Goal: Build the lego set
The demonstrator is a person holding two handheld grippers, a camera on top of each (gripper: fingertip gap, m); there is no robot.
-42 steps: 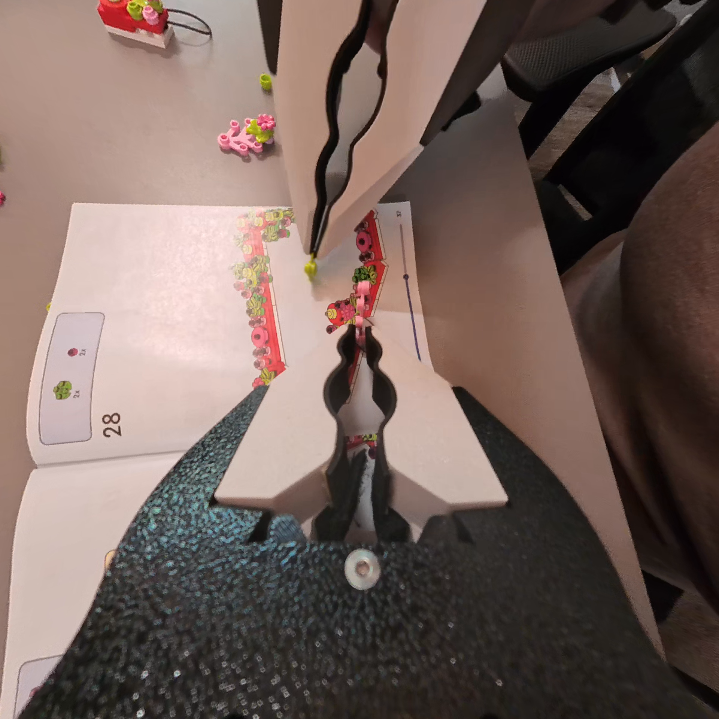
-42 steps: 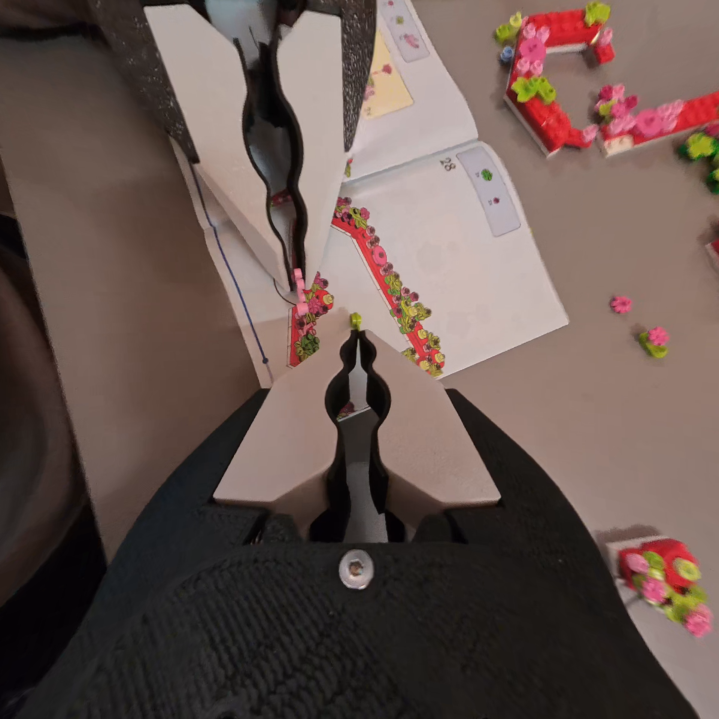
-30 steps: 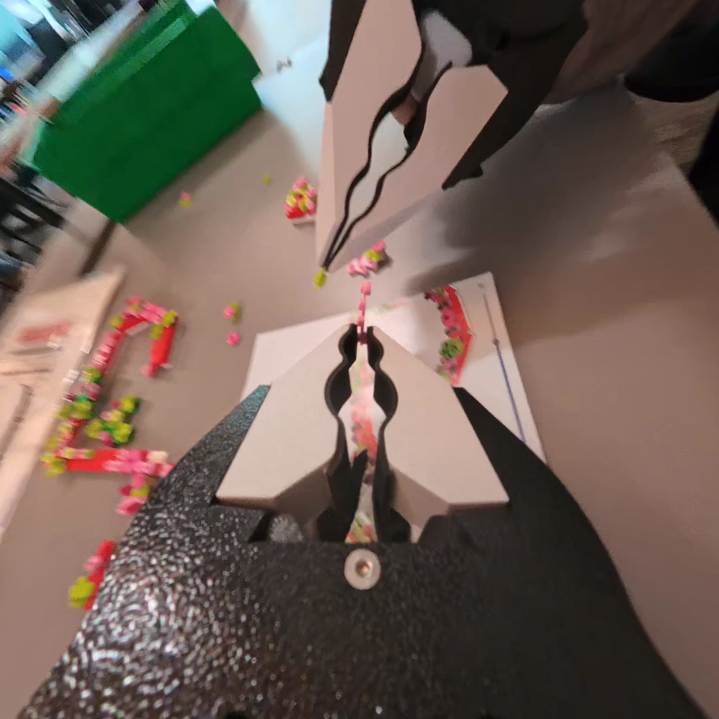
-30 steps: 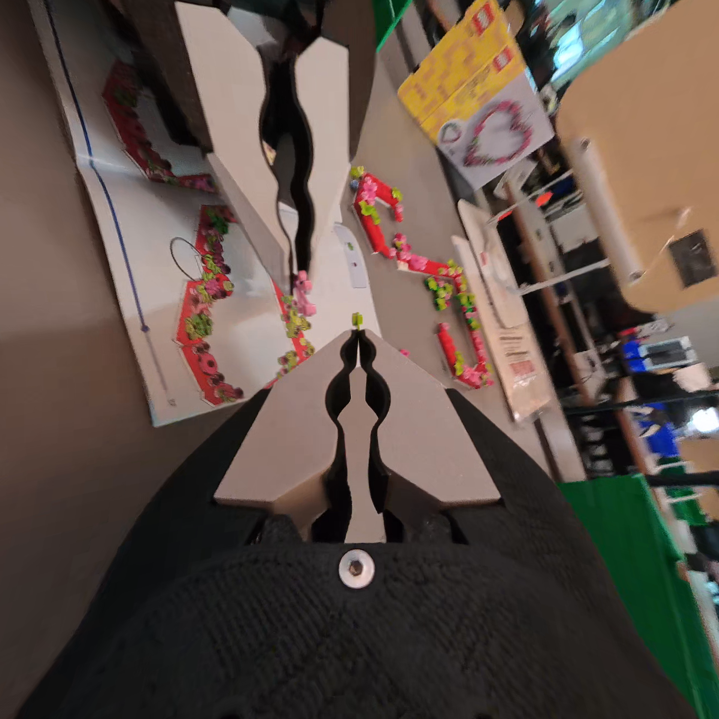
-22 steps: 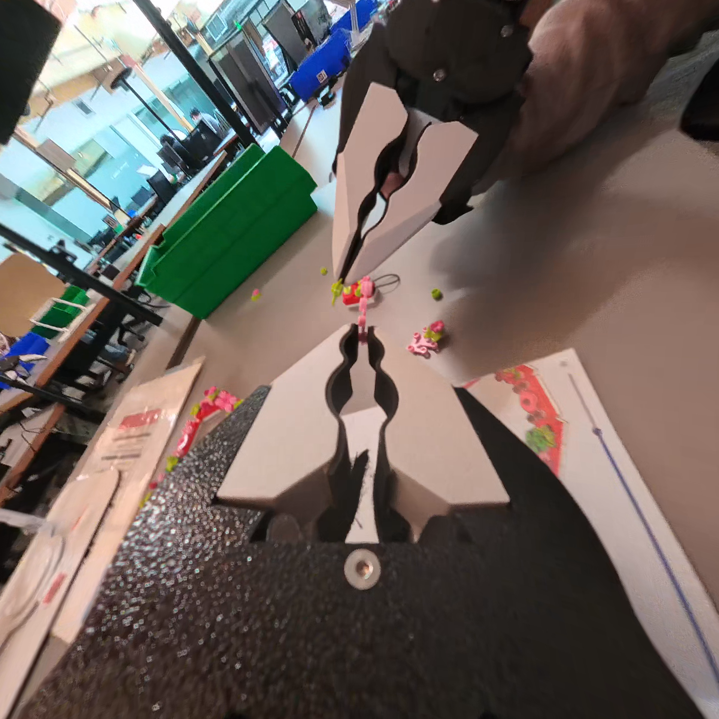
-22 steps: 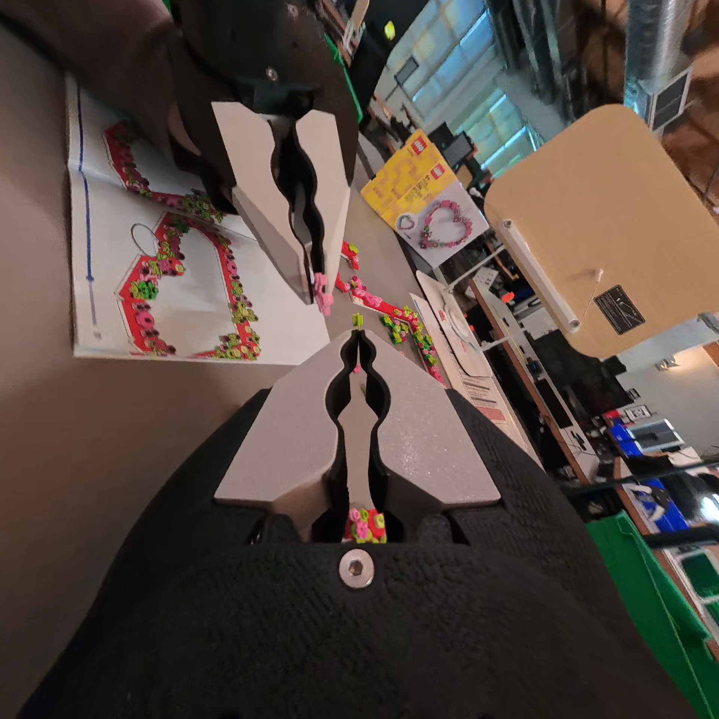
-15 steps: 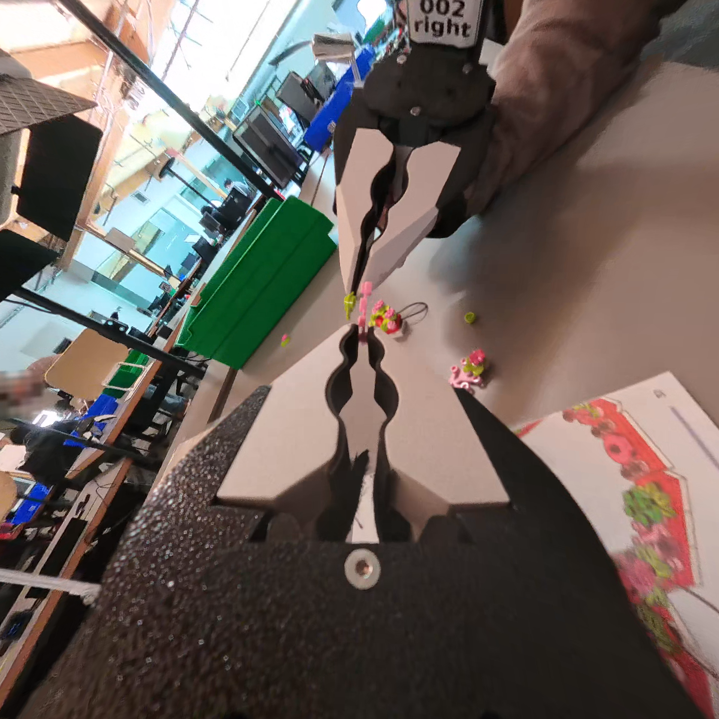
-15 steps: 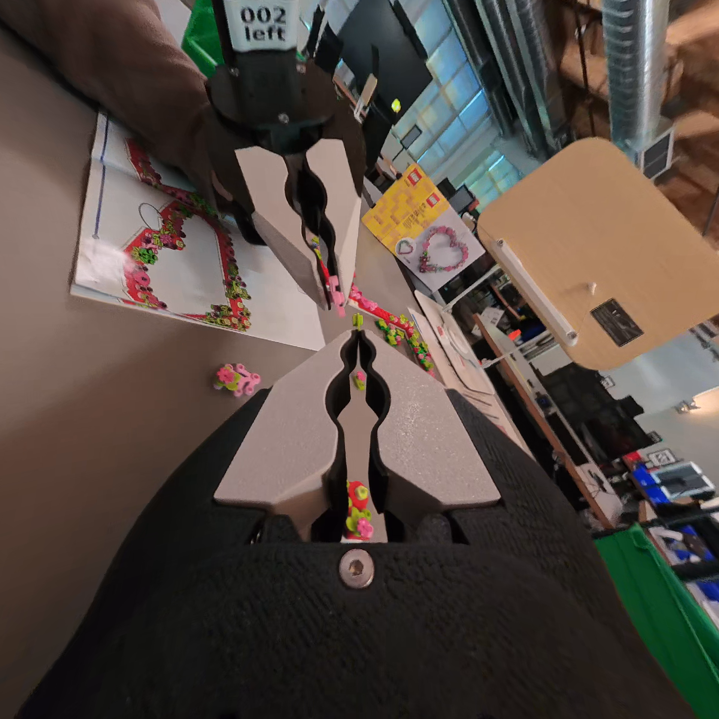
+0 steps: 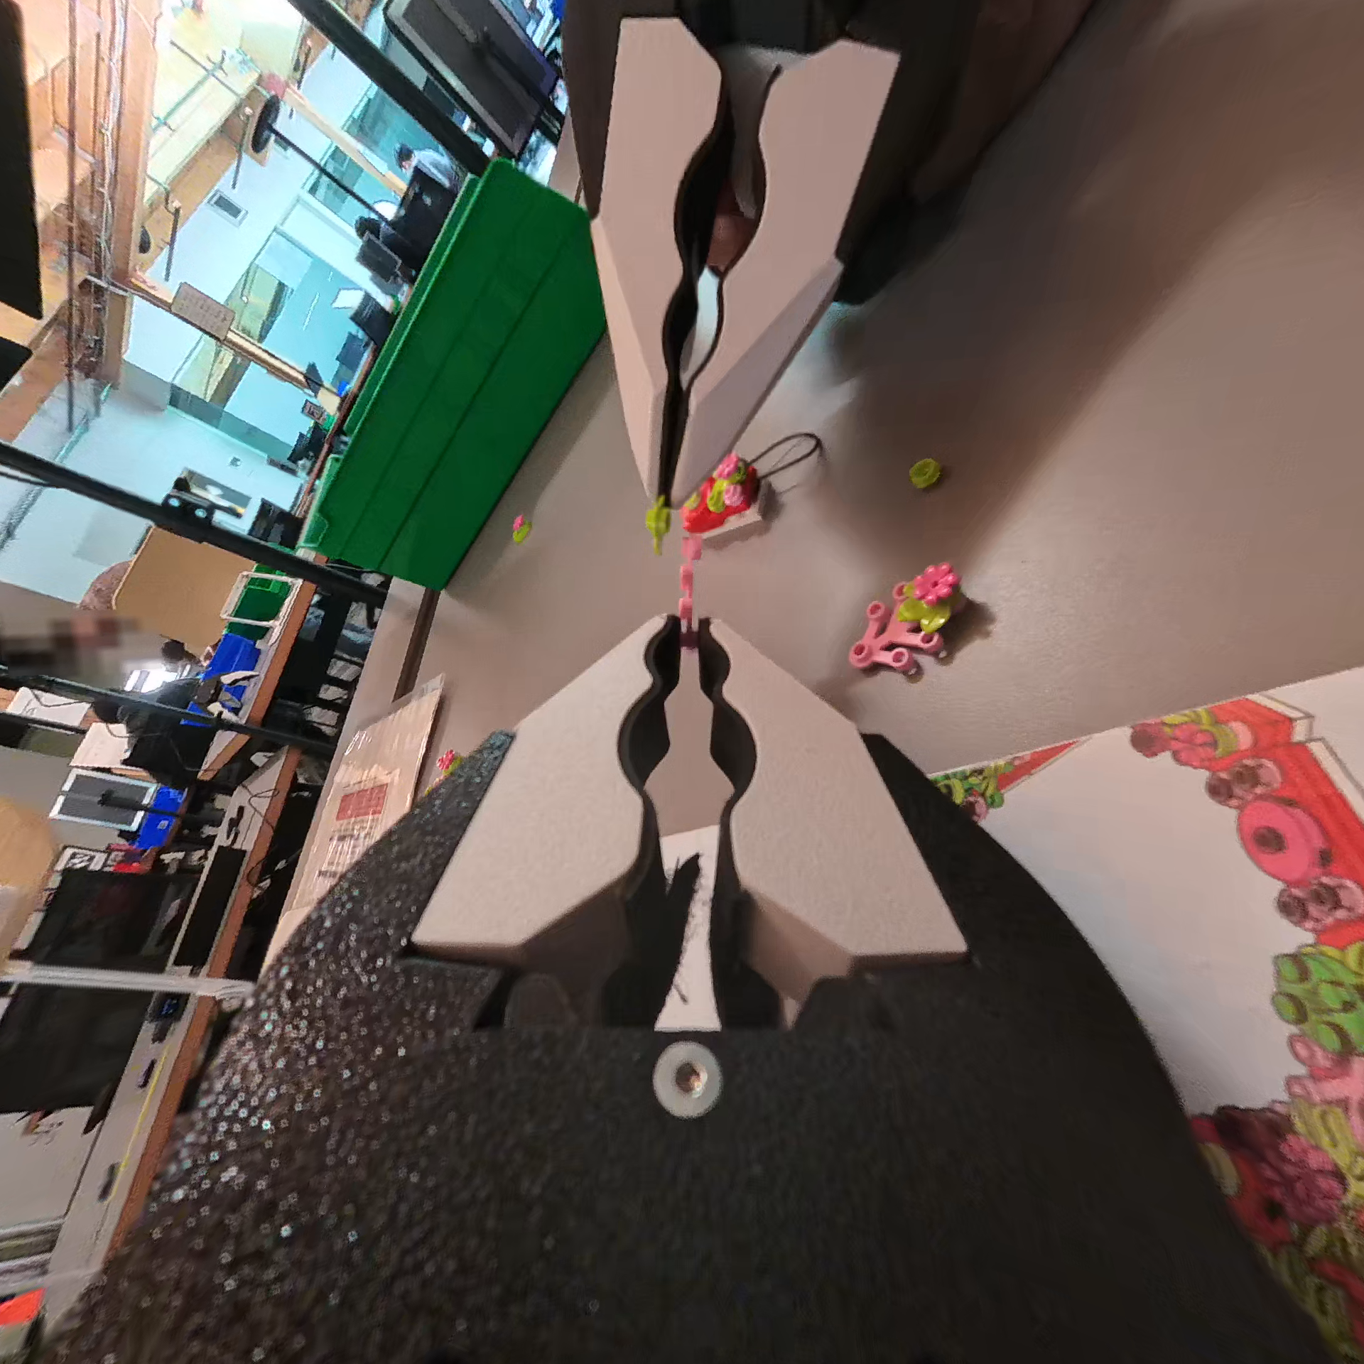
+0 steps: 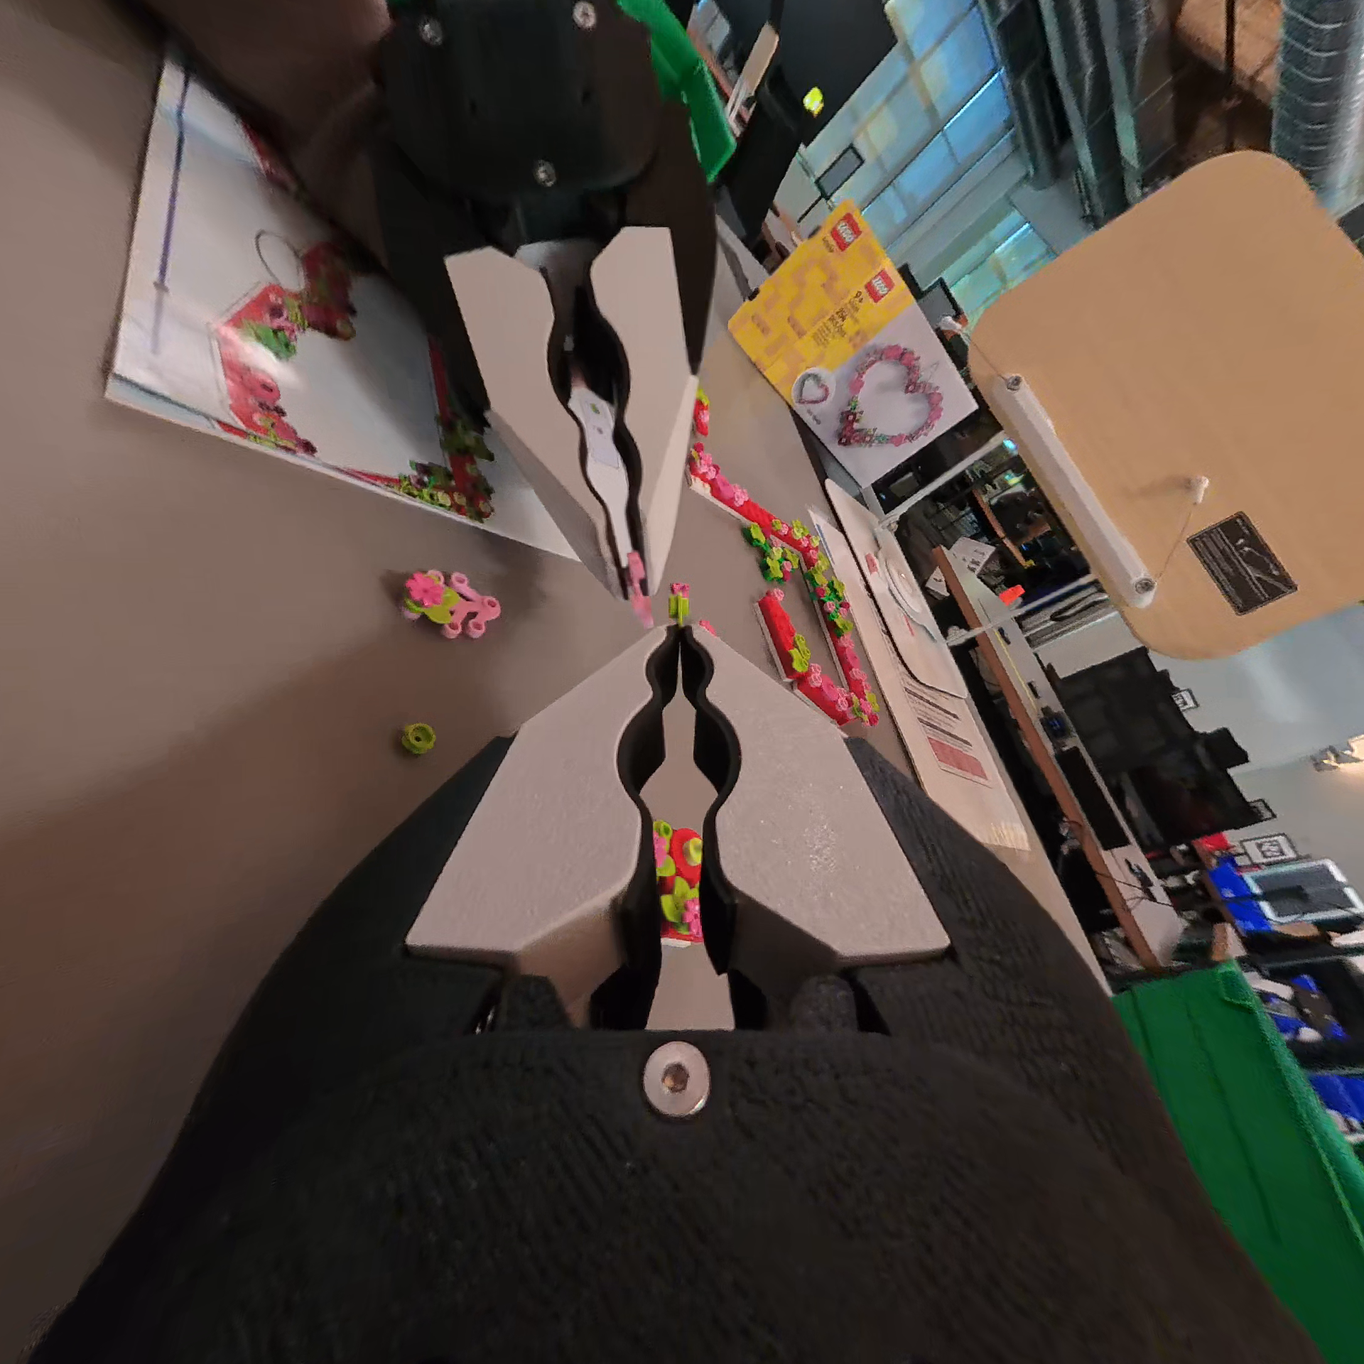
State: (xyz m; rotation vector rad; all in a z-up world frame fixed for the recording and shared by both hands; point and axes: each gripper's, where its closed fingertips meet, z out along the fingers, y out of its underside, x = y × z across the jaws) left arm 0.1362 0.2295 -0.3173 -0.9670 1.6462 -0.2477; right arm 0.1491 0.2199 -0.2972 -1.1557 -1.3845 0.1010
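Pink branch piece (image 9: 690,590) pinched at the tip of the left tool (image 9: 688,635), sticking out toward 12 o'clock. Lime leaf piece (image 10: 679,604) clamped at the tip of the right tool (image 10: 680,636), a tiny pink bit on top. Both pieces held above the worktop (image 9: 1107,369), tips nearly meeting, leaf just at 11 o'clock of the branch in the left wrist view. On the worktop at 3 o'clock, a pink branch with flower (image 9: 908,620); farther at 1 o'clock, a small red block (image 9: 720,502) and a loose lime stud (image 9: 924,472). Open booklet (image 9: 1107,849) at 4 o'clock. Green bin (image 9: 457,384) at 10 o'clock.
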